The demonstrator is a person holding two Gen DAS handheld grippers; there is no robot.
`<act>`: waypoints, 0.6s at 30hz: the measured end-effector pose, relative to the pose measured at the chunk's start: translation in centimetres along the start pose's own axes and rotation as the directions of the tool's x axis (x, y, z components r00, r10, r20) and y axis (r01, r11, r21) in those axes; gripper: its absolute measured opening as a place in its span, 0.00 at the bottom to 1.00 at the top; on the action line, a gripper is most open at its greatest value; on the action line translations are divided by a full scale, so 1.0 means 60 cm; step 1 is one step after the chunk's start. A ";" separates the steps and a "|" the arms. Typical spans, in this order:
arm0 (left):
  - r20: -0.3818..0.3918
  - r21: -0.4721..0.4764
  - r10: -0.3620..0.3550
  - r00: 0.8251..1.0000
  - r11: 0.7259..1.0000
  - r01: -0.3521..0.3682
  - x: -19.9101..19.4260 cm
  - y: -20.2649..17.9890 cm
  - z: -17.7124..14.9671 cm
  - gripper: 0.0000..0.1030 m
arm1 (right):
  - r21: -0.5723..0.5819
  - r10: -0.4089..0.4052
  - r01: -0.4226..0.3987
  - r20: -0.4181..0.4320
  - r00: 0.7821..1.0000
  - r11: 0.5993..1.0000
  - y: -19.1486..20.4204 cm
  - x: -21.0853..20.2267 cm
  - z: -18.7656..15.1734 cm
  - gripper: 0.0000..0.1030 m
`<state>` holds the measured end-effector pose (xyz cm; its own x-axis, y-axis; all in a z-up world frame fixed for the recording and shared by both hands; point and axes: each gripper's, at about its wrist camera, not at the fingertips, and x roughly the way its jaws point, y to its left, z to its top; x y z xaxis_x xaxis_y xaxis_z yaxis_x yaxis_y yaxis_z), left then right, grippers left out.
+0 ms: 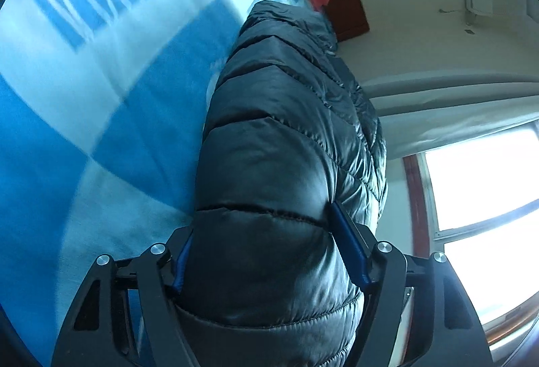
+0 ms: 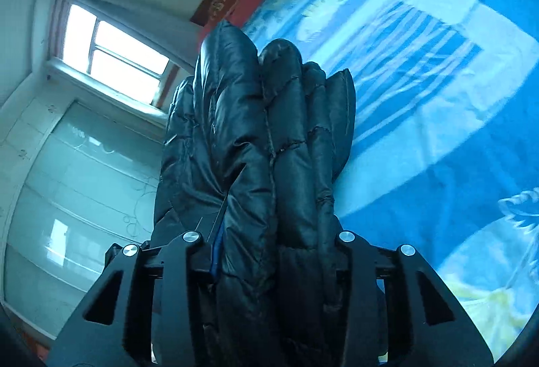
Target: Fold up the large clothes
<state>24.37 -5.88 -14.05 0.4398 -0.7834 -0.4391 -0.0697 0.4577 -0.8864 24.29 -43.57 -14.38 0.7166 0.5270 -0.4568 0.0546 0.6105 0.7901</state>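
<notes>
Evidently both grippers are clamped on the black quilted puffer jacket (image 1: 286, 144), which stands bunched between each pair of fingers above the blue-and-white patterned bedspread (image 1: 84, 138). The left gripper (image 1: 266, 252) holds a thick, rounded roll of the padding; its blue-lined right finger (image 1: 350, 252) presses into the fabric at a stitched seam, and the opposite finger is mostly buried on the other side of the roll. The right gripper (image 2: 276, 252) pinches several stacked layers, whose puffed edges fan out beyond the fingertips, and only a sliver of blue pad (image 2: 217, 245) shows beside them. No earlier view is given, so nothing more can be said of the jaws than that they grip.

Judged from this, the step in hand is carrying a gathered edge over to make a fold. To do it well, the two grips should travel together at equal height, keeping the span between them taut. The slick, springy filling will likely push back, so pressure ought to hold until the layers lie flat on the bedspread. Release should come only after the edges align.
</notes>
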 end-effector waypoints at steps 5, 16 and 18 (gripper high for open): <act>0.060 0.034 0.021 0.998 0.999 -0.023 -0.069 0.002 0.029 0.67 | 0.000 0.074 -0.074 -0.032 0.997 0.997 0.044 0.060 -0.022 0.37; 0.130 -0.027 0.076 0.989 0.997 -0.073 -0.155 0.095 0.057 0.67 | -0.005 0.089 -0.090 -0.117 0.989 0.996 0.097 0.168 -0.070 0.37; 0.129 -0.029 0.081 0.988 0.997 -0.078 -0.148 0.105 0.054 0.67 | -0.005 0.077 -0.078 -0.119 0.990 0.997 0.094 0.168 -0.070 0.37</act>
<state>22.93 5.32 -15.26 0.5447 -0.6827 -0.4870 -0.1294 0.5054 -0.8531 28.92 -32.33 -16.25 0.6310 0.6392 -0.4397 -0.0054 0.5704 0.8214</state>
